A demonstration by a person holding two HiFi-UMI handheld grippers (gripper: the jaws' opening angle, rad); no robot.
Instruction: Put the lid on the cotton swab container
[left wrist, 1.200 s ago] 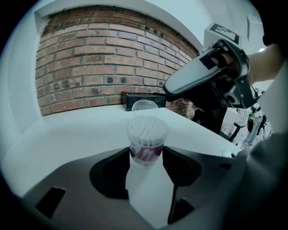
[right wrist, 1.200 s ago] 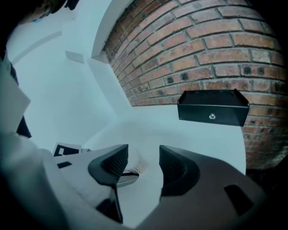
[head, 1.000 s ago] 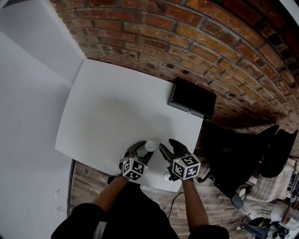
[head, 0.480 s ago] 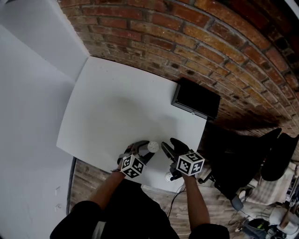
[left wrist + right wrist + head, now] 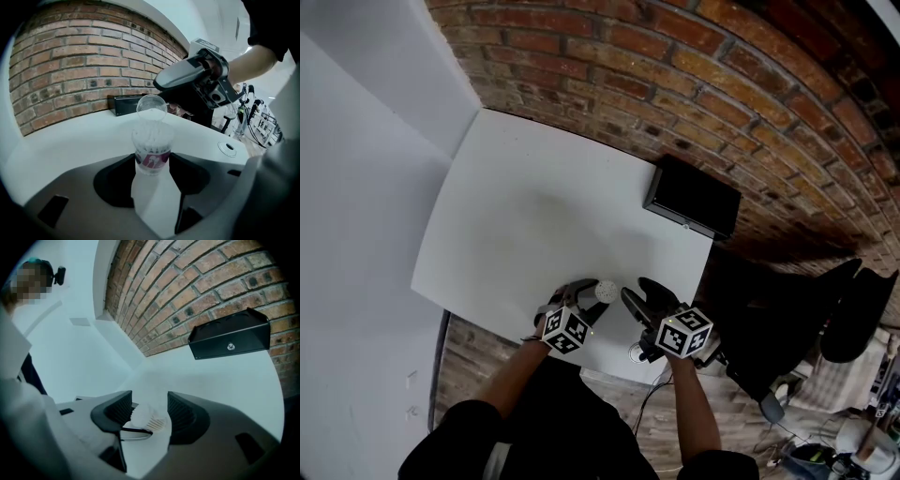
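Left claw [image 5: 152, 162] grips the cotton swab container [image 5: 151, 140], lid [image 5: 151, 107] tilted up; right claw [image 5: 149, 409] at its three o'clock, jaws just opening wide on nothing, probably must press it shut.

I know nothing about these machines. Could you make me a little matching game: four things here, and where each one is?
Things:
1. clear plastic cotton swab container with a pink label
2. flat black box
3. red-brown brick wall
4. small round ring set in the white tabletop

Places:
A. at the table's far right corner
B. at the table's near edge
C. gripped in the left tongs
D. behind the table

Pairs: 1-C, 2-A, 3-D, 4-B.
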